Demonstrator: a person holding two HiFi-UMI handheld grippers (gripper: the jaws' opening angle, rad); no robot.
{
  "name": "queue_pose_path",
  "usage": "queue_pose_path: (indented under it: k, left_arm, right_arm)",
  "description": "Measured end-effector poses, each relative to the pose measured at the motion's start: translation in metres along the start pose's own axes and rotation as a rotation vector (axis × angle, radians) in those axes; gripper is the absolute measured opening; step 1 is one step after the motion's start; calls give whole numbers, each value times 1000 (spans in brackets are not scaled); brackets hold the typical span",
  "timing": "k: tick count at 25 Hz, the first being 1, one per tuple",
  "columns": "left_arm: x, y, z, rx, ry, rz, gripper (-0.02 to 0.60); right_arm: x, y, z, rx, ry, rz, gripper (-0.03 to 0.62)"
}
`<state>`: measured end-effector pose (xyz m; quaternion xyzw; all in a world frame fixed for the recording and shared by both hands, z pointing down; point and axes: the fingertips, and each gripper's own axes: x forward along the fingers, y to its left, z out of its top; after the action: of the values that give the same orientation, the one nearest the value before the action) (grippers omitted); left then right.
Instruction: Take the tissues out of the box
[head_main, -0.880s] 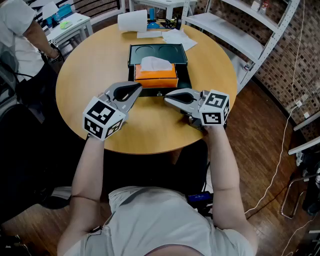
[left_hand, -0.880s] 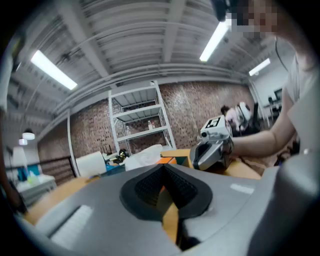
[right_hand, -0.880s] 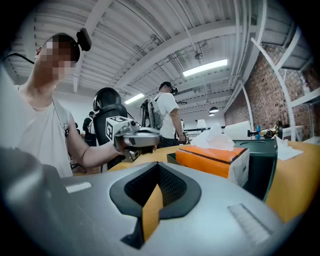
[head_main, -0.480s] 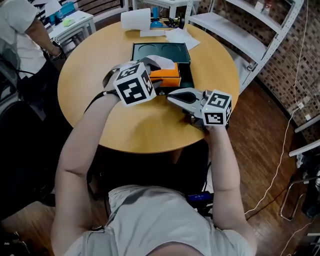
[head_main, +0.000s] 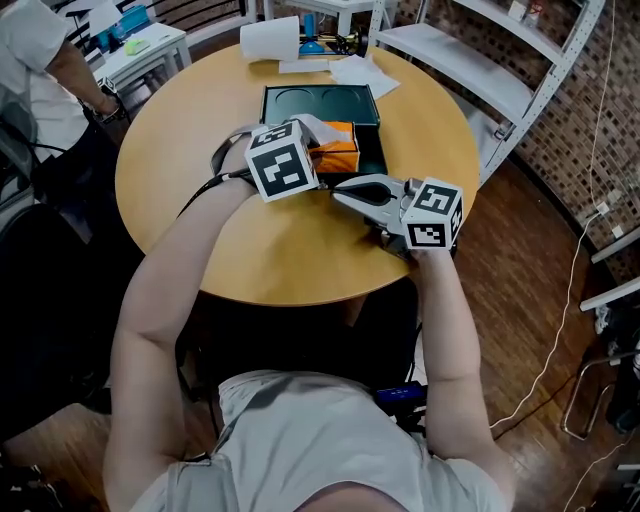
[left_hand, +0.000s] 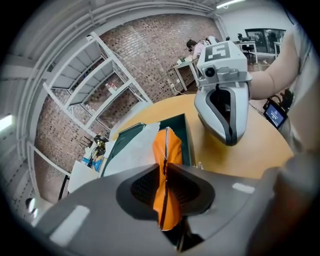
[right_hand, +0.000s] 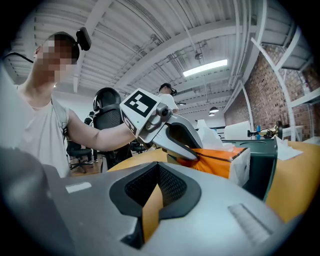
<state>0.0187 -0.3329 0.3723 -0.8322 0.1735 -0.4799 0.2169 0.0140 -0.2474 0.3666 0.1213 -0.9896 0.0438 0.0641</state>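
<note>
An orange tissue box (head_main: 338, 152) with a white tissue (head_main: 318, 127) sticking up from its top stands on a dark green tray (head_main: 320, 100). My left gripper (head_main: 316, 164) has come in from the left and is shut on the box's near edge. In the left gripper view the orange cardboard (left_hand: 167, 150) is pinched between the pads. The right gripper view shows the left gripper (right_hand: 200, 152) clamping the box (right_hand: 220, 160) at its near corner. My right gripper (head_main: 338, 192) rests low over the table in front of the tray, shut, holding nothing.
The round wooden table (head_main: 180, 150) carries a paper roll (head_main: 270, 38) and loose white sheets (head_main: 362, 72) beyond the tray. Metal shelving (head_main: 470, 60) stands at the right. A person (head_main: 40, 70) stands by a small table (head_main: 140, 40) at the left.
My left gripper swung from the table's front up to the tissue box and closed on its near edge. The right gripper has stayed where it was.
</note>
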Motion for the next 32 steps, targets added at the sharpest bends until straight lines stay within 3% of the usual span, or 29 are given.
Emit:
queue_pose_path:
  k: [5, 8, 10, 13, 15, 18, 22, 24, 29, 32]
  left_arm:
    - [-31, 11, 14, -22, -99, 110, 42]
    - [-80, 33, 21, -61, -191, 240, 43]
    - [-114, 50, 9, -91, -208, 346, 43]
    - [-149, 74, -43, -152, -106, 479, 43]
    - [-157, 84, -89, -213, 1, 519, 43]
    - [-151, 81, -155, -274, 152, 519, 43]
    - [-114, 58, -206, -285, 278, 425, 44]
    - [-98, 48, -216, -273, 308, 384, 44]
    - [-92, 41, -216, -187, 336, 382, 74]
    - [-109, 46, -208, -165, 331, 433, 115]
  right_arm:
    - [0, 2, 0, -1, -1, 0, 2]
    - [0, 1, 1, -1, -2, 0, 2]
    - [0, 0, 0, 0, -1, -1, 2]
    - [0, 0, -1, 0, -2, -1, 2]
    - [-1, 0, -1, 3, -3, -2, 2]
    - [-1, 1, 0, 2, 0, 0, 2]
    - [-1, 1, 1, 2, 0, -1, 2]
    - [0, 0, 1, 4, -3, -1, 2]
    - [1, -2, 0, 2, -2, -1, 2]
    - [1, -1, 1, 0, 0, 0, 2]
